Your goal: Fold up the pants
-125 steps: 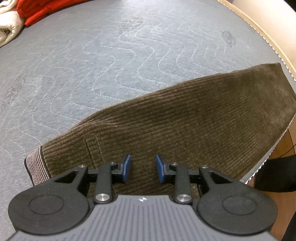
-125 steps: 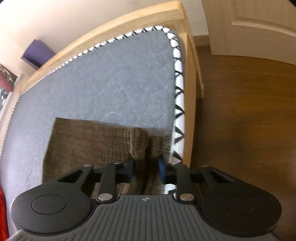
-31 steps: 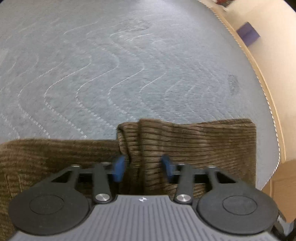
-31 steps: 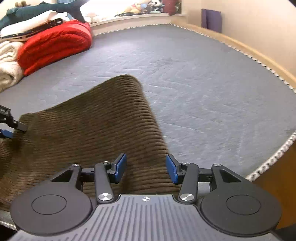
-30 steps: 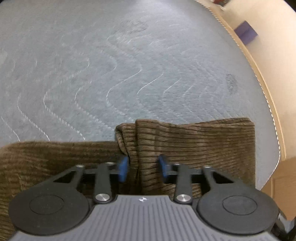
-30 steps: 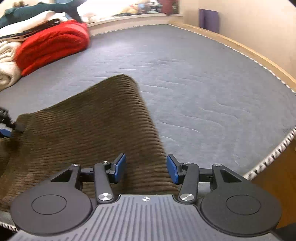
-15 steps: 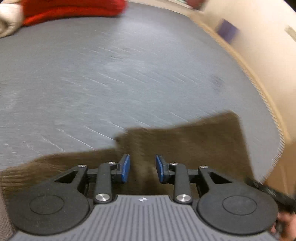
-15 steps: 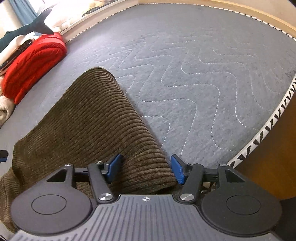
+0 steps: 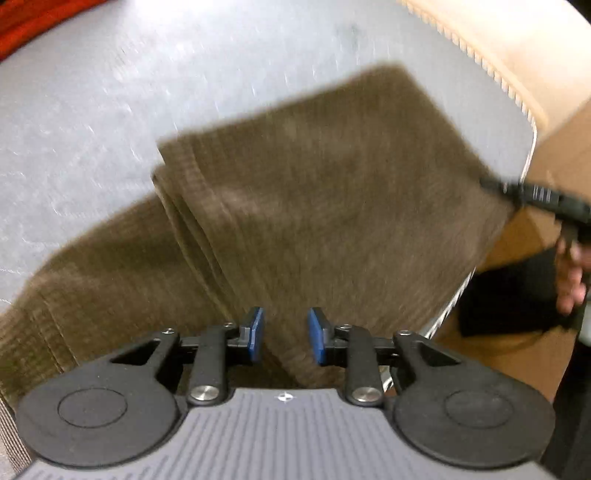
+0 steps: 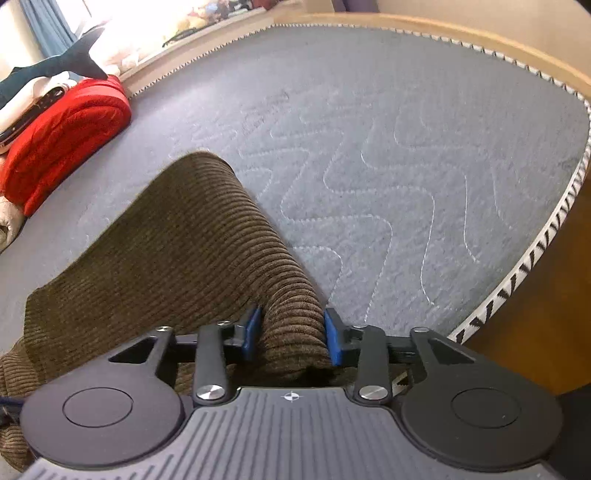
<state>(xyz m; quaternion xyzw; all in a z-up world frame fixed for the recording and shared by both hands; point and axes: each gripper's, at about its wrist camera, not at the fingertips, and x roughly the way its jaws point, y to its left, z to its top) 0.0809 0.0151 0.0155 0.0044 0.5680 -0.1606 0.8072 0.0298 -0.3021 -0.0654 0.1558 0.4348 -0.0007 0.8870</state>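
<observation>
A: Your right hand-held gripper (image 10: 291, 338) tips steeply down at the near edge of the bed, and its blue pads (image 10: 333, 341) are closing on a rolled ridge of the pants (image 10: 177, 254), one pad pressing each side of the fold.

B: And your left one?

A: Your left hand-held gripper (image 9: 283, 334) also points steeply down over the pants (image 9: 314, 192). Its pads (image 9: 255, 332) stand apart with brown cloth behind the gap, and nothing is pinched between them (that view is smeared, so fine contact is hard to judge).

B: Where do the pants lie?

A: On the grey mattress (image 10: 406, 155), near its edge, folded over themselves. From your left view the top layer ends in a stacked edge (image 9: 177, 192) with a lower layer spreading out to the left. Your hand (image 9: 572, 273) shows at the far right of that view, wrapped around the other tool's black body.

B: Textures?

A: The pants are brown corduroy, thick and soft, with ribs running across the fold. The mattress is quilted in pale wavy stitching, with black-and-white zigzag piping (image 10: 517, 273) along its border and a light wooden frame (image 10: 480, 33) beyond. A red quilted blanket (image 10: 66, 136) sits folded at the far left.
</observation>
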